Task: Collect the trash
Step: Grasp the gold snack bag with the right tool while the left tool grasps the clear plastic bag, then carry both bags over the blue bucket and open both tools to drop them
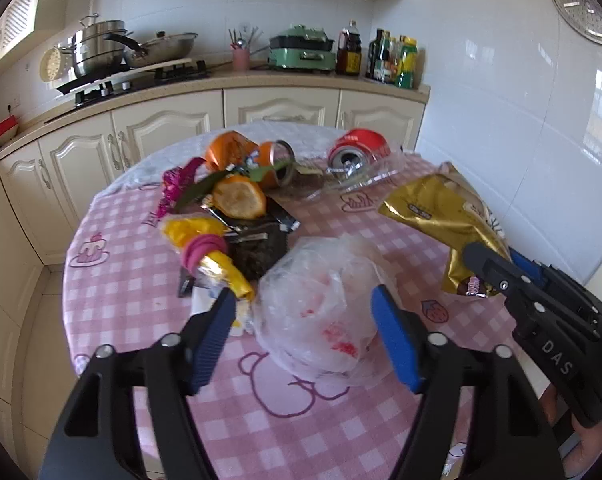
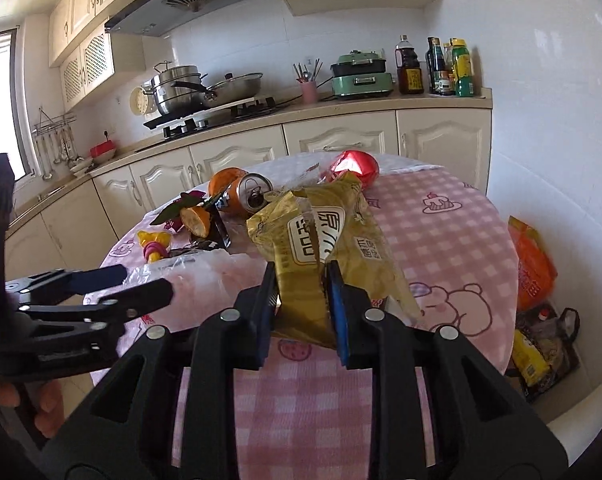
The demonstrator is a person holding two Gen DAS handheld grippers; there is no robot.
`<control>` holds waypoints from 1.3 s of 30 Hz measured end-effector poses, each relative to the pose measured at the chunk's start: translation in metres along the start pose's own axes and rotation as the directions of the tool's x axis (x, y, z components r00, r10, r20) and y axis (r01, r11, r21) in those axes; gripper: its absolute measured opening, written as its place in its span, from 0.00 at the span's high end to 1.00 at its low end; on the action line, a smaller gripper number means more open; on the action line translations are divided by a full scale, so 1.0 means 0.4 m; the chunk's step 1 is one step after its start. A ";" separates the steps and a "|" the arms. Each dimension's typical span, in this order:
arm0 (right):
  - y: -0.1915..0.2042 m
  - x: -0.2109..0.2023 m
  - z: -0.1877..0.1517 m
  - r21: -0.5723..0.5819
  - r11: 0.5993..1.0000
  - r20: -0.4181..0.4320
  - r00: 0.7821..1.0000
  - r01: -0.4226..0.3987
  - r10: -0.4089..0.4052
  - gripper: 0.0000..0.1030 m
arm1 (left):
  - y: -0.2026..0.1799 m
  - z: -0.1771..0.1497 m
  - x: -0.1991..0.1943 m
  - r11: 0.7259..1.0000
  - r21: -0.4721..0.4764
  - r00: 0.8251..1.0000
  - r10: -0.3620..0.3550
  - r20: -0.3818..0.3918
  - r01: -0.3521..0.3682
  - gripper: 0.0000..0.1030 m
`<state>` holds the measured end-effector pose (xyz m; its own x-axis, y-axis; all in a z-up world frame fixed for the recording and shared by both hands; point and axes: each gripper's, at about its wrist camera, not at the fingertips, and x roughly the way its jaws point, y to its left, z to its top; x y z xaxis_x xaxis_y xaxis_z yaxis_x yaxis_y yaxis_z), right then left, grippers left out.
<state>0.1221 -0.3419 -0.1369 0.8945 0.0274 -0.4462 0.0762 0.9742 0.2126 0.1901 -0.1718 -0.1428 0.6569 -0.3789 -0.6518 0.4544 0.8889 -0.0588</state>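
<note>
A crumpled clear plastic bag (image 1: 321, 312) lies on the pink checked tablecloth (image 1: 133, 280). My left gripper (image 1: 304, 292) straddles the bag, open; the right blue pad sits at the bag's edge and the left pad stands clear of it. My right gripper (image 2: 301, 268) is shut on a gold snack bag (image 2: 321, 232), which stands up from the jaws. From the left wrist view the right gripper (image 1: 497, 264) grips the gold bag (image 1: 441, 216) at the right. Behind lie an orange can (image 1: 269, 164), a red can (image 1: 357, 148), an orange peel (image 1: 241, 200) and a yellow wrapper (image 1: 209, 248).
Dark wrappers and a magenta wrapper (image 1: 177, 184) are heaped mid-table. Cream kitchen cabinets (image 1: 161, 136) curve behind the round table, with pots, a green appliance (image 1: 305, 50) and bottles on the counter. Orange and yellow bags (image 2: 537, 264) sit on the floor to the right.
</note>
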 end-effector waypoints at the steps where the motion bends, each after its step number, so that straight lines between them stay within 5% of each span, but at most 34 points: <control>1: 0.001 0.002 -0.001 -0.001 1.000 0.003 1.000 0.000 0.000 0.76 | -0.004 -0.001 0.013 1.000 0.006 1.000 -0.004 -0.016 0.004 0.44; 7: 0.003 -0.005 -0.003 -0.001 1.000 0.017 1.000 0.004 -0.004 0.76 | 0.001 -0.001 -0.003 0.998 -0.017 0.998 -0.060 0.014 0.060 0.70; 17: 0.021 -0.097 0.015 -0.007 0.999 0.113 0.993 0.047 -0.046 0.76 | -0.010 -0.008 -0.103 0.970 -0.050 0.965 -0.232 0.123 0.239 0.78; 21: 0.053 -0.141 0.028 -0.031 0.999 0.144 0.989 0.037 -0.033 0.76 | 0.013 -0.027 -0.173 0.968 -0.056 0.957 -0.232 0.177 0.245 0.78; 26: 0.152 -0.163 0.044 -0.093 0.995 0.159 0.986 -0.030 0.045 0.76 | 0.095 -0.060 -0.288 0.979 -0.082 0.954 -0.158 0.256 0.185 0.78; 32: 0.334 -0.126 0.049 -0.187 0.969 0.123 0.975 -0.159 0.184 0.76 | 0.241 -0.108 -0.388 0.984 -0.175 0.949 0.019 0.314 0.038 0.78; 39: 0.584 0.003 -0.004 -0.262 0.904 -0.025 0.939 -0.337 0.343 0.76 | 0.458 -0.186 -0.429 0.933 -0.329 0.936 0.239 0.258 -0.148 0.78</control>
<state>0.1403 -0.1140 -0.0894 0.8551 0.3656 -0.3677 -0.3482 0.9303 0.1154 0.1160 0.0752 -0.0980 0.8790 -0.2085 -0.4288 0.1287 0.9697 -0.2076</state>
